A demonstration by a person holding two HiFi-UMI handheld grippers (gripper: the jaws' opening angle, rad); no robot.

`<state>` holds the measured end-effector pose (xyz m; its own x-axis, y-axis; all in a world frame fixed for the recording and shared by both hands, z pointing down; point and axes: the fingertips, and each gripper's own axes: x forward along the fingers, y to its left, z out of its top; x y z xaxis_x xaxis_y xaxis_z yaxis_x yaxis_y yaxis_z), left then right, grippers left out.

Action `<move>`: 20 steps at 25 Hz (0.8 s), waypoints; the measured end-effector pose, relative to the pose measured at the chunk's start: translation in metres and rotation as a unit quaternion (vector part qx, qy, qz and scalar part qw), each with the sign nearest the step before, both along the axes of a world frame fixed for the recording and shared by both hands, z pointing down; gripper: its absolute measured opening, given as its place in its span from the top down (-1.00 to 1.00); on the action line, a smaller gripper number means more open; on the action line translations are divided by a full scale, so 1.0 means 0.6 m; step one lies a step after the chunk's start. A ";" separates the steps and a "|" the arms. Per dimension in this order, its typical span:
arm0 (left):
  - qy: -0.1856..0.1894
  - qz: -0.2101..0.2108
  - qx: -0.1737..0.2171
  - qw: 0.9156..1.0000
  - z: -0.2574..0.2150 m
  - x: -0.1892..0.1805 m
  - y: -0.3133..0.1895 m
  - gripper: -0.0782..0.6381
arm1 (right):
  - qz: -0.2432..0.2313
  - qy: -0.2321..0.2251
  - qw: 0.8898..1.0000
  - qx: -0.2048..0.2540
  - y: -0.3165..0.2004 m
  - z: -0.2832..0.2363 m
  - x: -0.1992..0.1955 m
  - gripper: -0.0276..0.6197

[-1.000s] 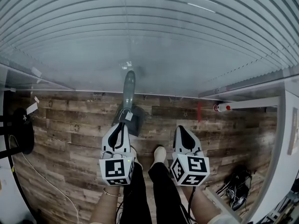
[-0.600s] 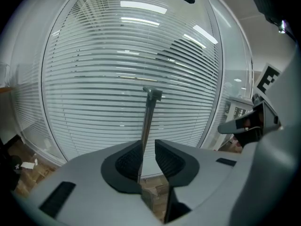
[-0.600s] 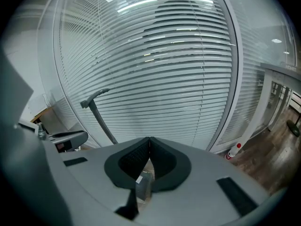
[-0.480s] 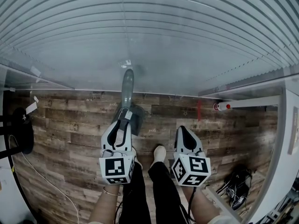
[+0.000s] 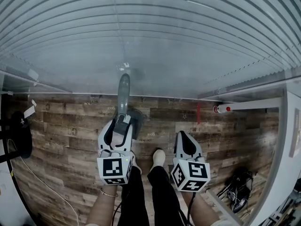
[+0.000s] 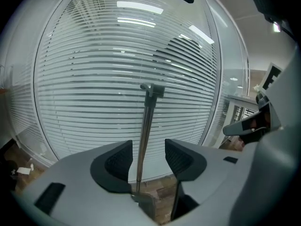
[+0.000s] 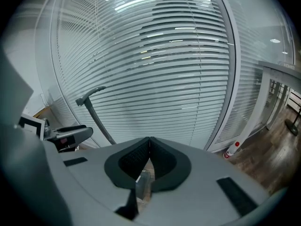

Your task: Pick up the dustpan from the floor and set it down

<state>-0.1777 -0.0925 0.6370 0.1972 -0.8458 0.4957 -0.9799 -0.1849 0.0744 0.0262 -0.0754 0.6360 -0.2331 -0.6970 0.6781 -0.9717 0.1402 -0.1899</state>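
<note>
A wooden floor (image 5: 70,121) meets a glass wall with blinds (image 5: 188,41). The dustpan (image 5: 123,98) stands on the floor at the foot of this wall, with its long handle upright. The left gripper (image 5: 117,126) is the nearer one. Its jaws have just been opening and now stand wide on both sides of the handle, seemingly not pressing it. The right gripper (image 5: 181,134) is closed on nothing, off to the side. The pan is mostly hidden, so I cannot tell its contents.

A wood-plank floor (image 5: 70,121) is seen. The dustpan (image 5: 137,120) is stood on it at the far edge; black cables (image 5: 240,192) are heaped near right.
</note>
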 end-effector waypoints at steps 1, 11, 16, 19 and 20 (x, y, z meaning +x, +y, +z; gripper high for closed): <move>0.000 0.000 0.000 1.000 0.003 0.000 -0.002 0.13 | 0.000 0.001 1.000 -0.002 0.001 0.002 0.001 0.82; -0.006 -0.006 0.013 1.000 0.017 0.005 -0.036 0.12 | -0.003 0.009 1.000 -0.007 0.006 0.010 0.012 0.82; -0.011 -0.013 0.007 1.000 0.024 0.001 -0.050 0.12 | 0.002 0.009 1.000 -0.014 0.006 0.016 0.022 0.82; -0.018 -0.014 0.007 1.000 0.027 0.001 -0.060 0.13 | 0.004 0.008 1.000 -0.017 0.005 0.021 0.027 0.82; -0.020 -0.013 0.007 1.000 0.028 0.002 -0.063 0.13 | 0.004 0.008 1.000 -0.018 0.005 0.023 0.029 0.82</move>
<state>-0.1762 -0.1305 0.6538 0.1550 -0.8578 0.4901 -0.9866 -0.1598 0.0323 0.0438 -0.0725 0.6496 -0.2163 -0.6741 0.7063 -0.9758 0.1254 -0.1792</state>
